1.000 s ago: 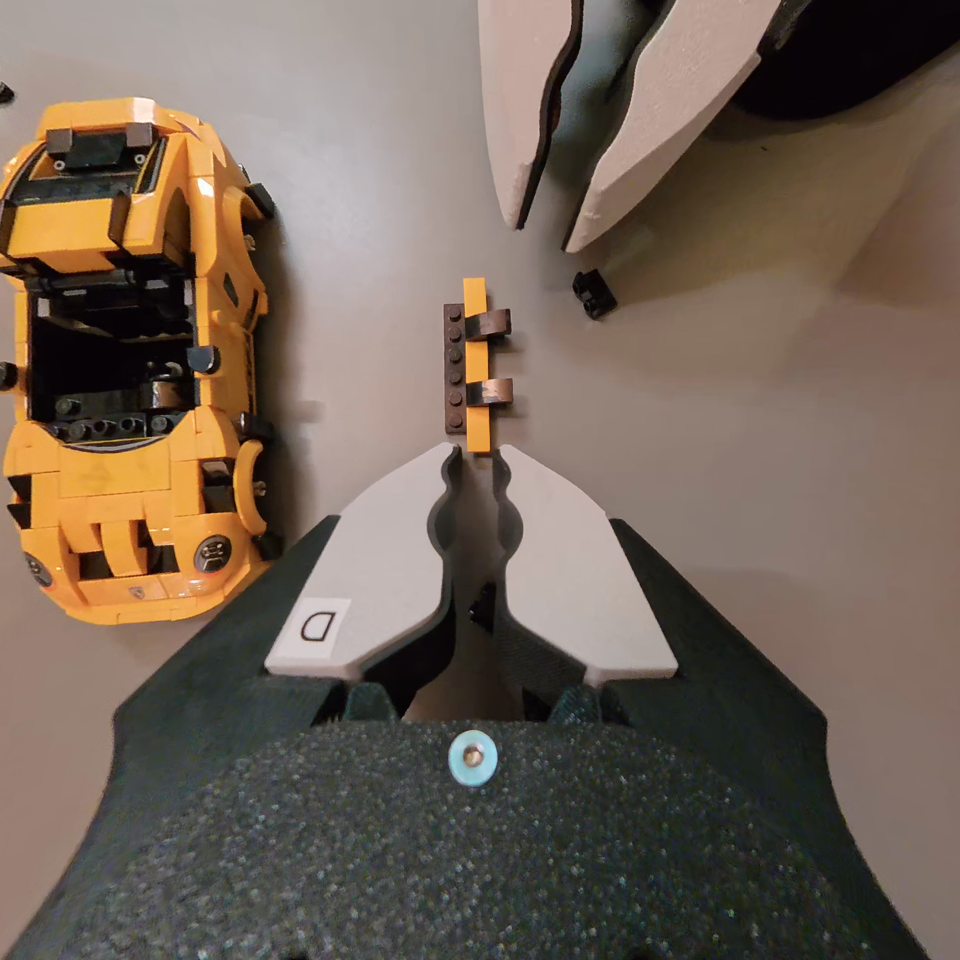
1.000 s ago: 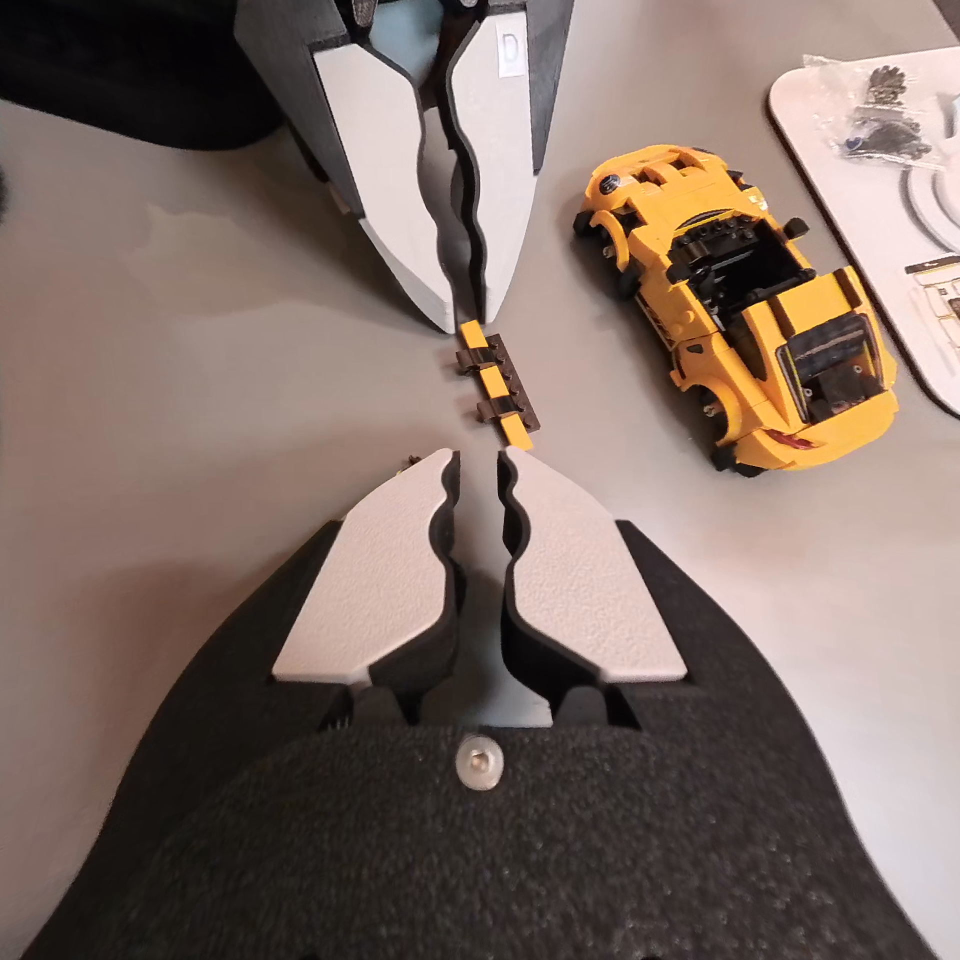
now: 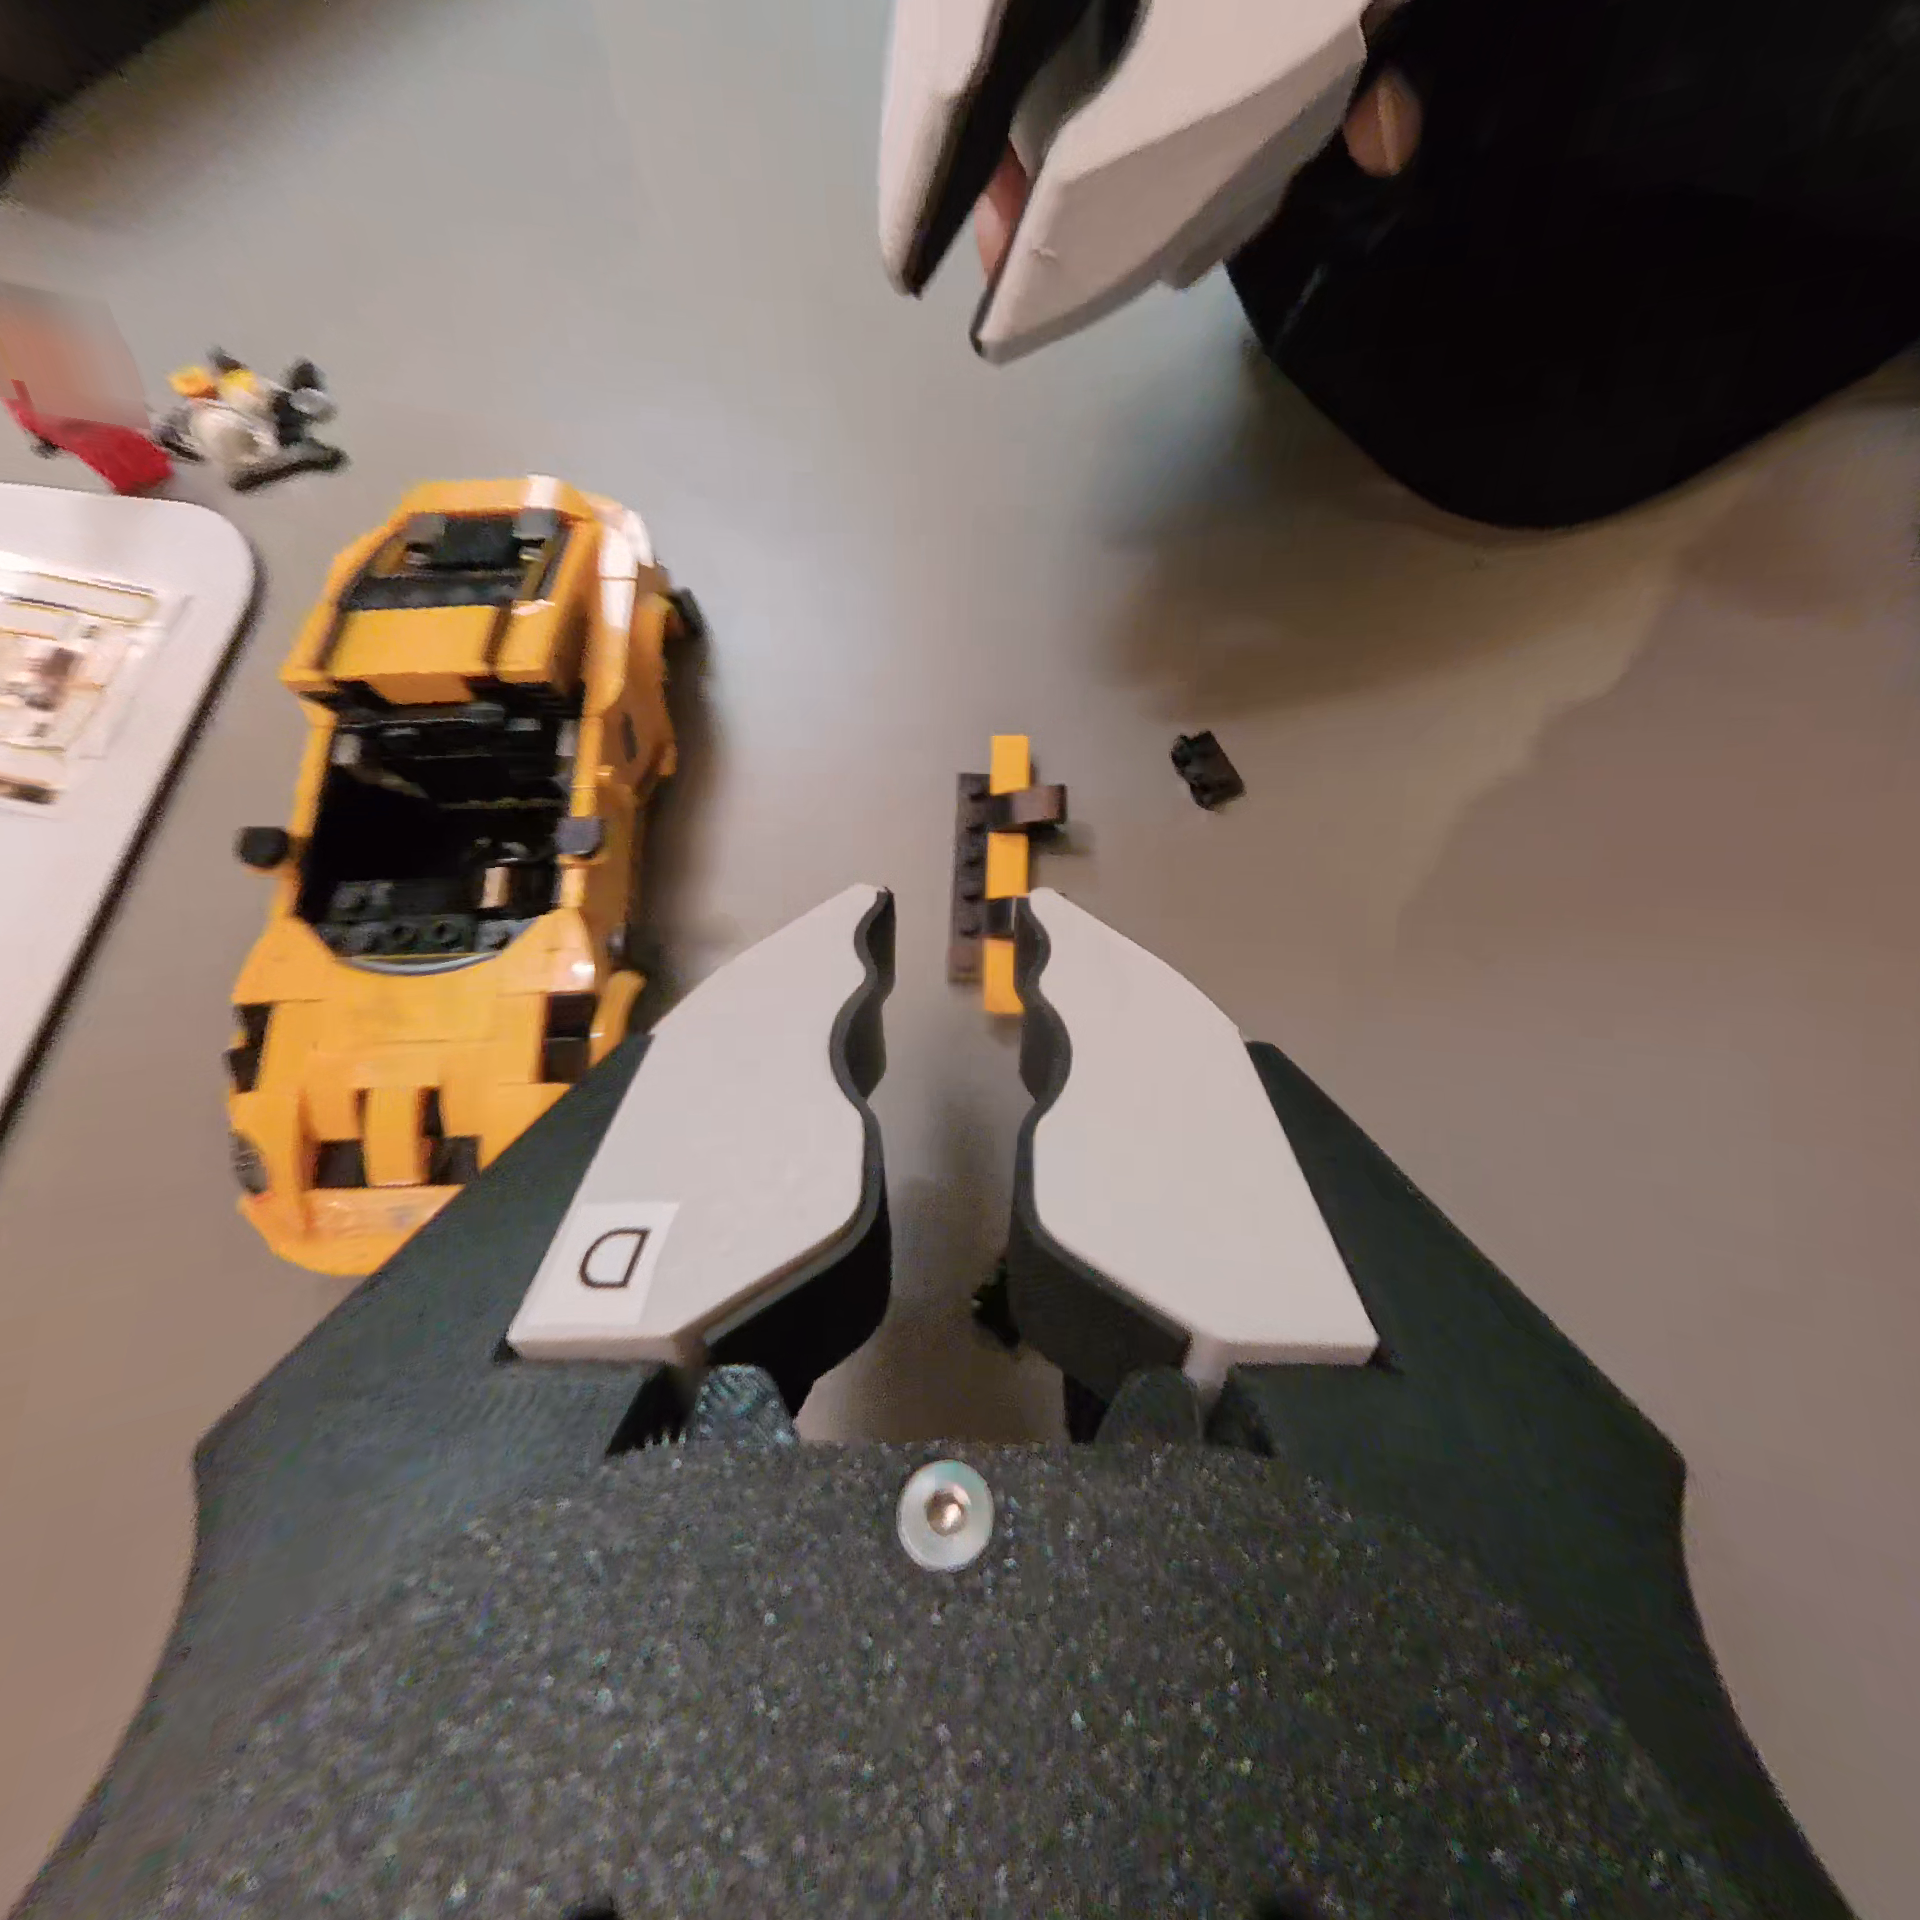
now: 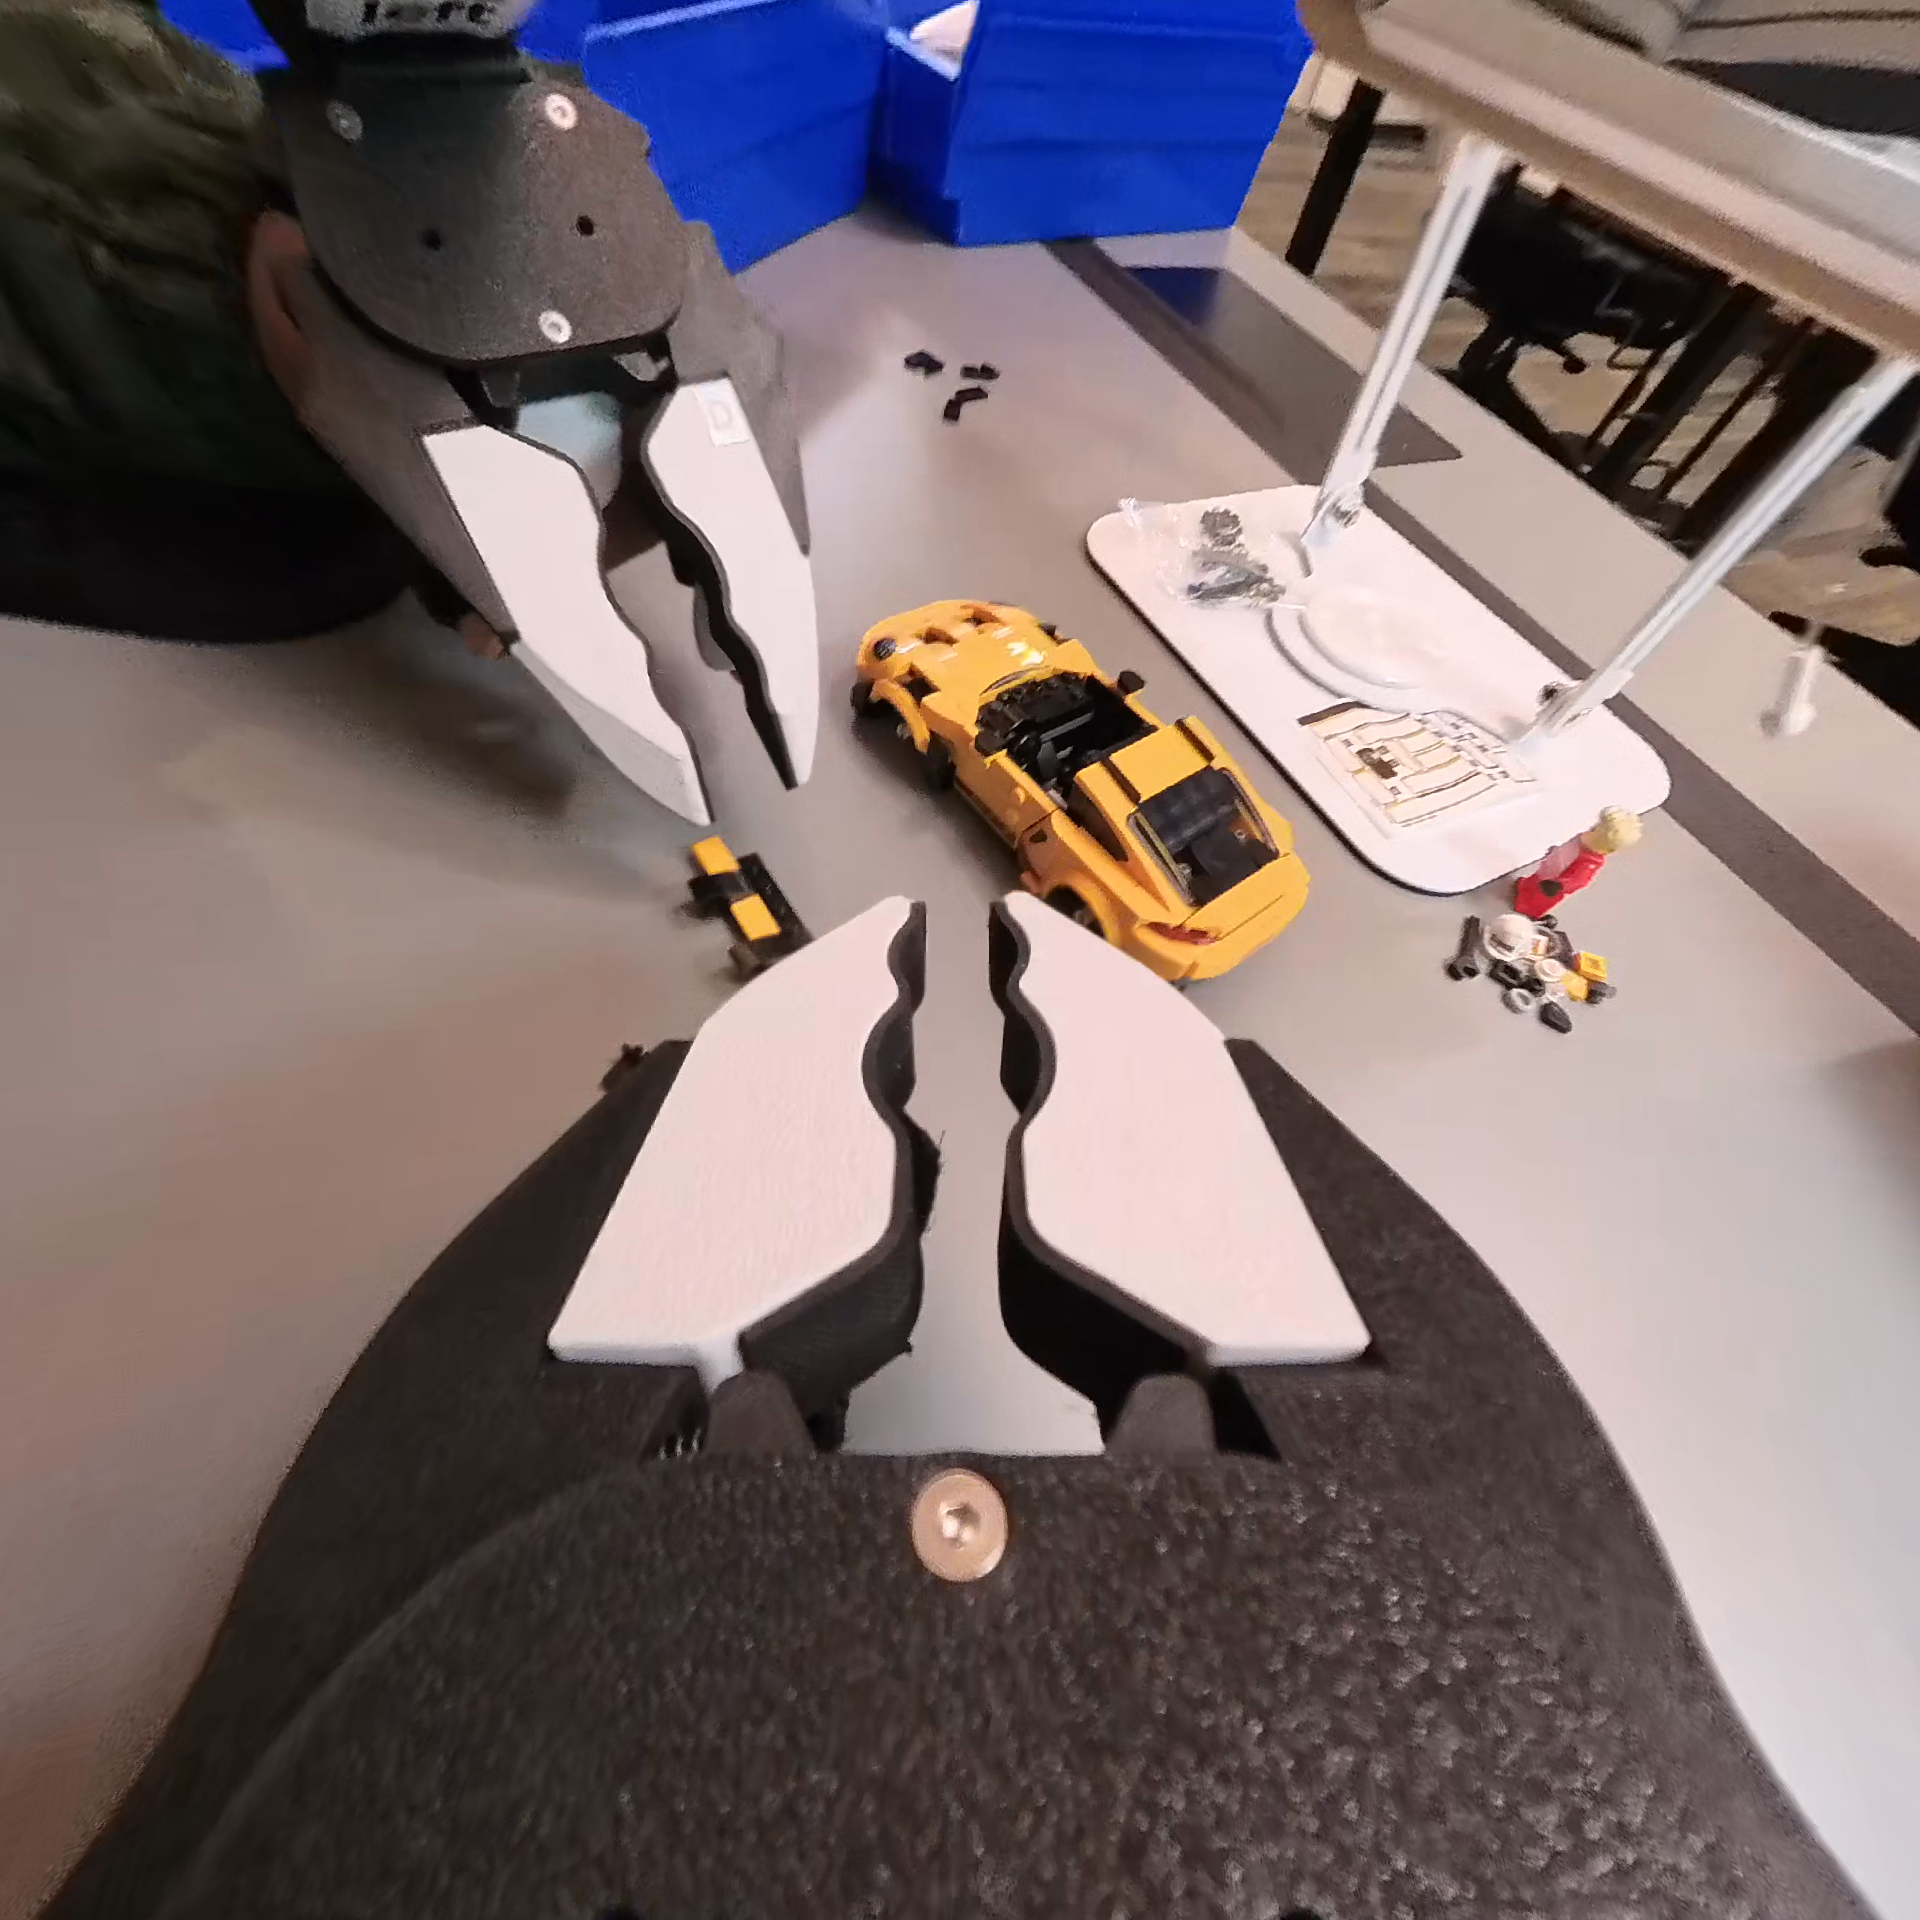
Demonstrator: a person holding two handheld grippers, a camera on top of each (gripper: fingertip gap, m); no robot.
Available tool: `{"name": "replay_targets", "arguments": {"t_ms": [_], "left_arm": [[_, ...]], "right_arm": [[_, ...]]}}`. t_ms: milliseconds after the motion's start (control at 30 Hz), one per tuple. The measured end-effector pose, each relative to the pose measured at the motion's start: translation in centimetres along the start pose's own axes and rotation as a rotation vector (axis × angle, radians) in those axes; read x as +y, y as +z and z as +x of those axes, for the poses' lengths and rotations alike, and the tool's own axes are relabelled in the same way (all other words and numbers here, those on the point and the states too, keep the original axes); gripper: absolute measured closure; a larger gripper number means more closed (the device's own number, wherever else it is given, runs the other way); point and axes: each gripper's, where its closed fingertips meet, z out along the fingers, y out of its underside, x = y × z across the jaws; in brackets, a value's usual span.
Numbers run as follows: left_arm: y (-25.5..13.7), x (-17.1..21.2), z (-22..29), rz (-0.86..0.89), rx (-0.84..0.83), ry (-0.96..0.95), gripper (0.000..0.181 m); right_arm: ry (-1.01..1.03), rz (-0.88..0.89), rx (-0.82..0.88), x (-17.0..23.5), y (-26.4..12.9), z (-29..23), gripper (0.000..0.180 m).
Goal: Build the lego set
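Both grippers held above table, nothing gripped.
Left gripper (image 3: 954,906) & right gripper (image 4: 956,912): fingers slightly spread; yellow/black strip assy (image 3: 995,868) lies betw. them, beside yellow car (image 3: 457,862).

We see warm, even overhead light; soft shadows spread on the table (image 3: 1351,1039) under the right gripper (image 3: 951,296), which is motion-blurred. Wide-angle distortion bends the edges, the far bins (image 4: 1039,114) are smeared, and the car (image 4: 1081,779) shows mild glare
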Motion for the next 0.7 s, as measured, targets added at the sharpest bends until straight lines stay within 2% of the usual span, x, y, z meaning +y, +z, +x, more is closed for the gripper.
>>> {"name": "replay_targets", "arguments": {"t_ms": [300,467,700], "left_arm": [[2.0,1.2,1.3,-0.114,0.024,0.061,0.152],[1.8,1.7,1.1,-0.138,0.014,0.122,0.163],[0.8,2.2,1.0,-0.122,0.041,0.127,0.161]], "right_arm": [[-0.048,-0.272,-0.305,4.0,0.4,-6.1,0.168],[-0.100,-0.360,-0.320,5.0,1.4,-7.4,0.167],[-0.107,-0.454,-0.272,5.5,1.6,-7.6,0.163]]}}
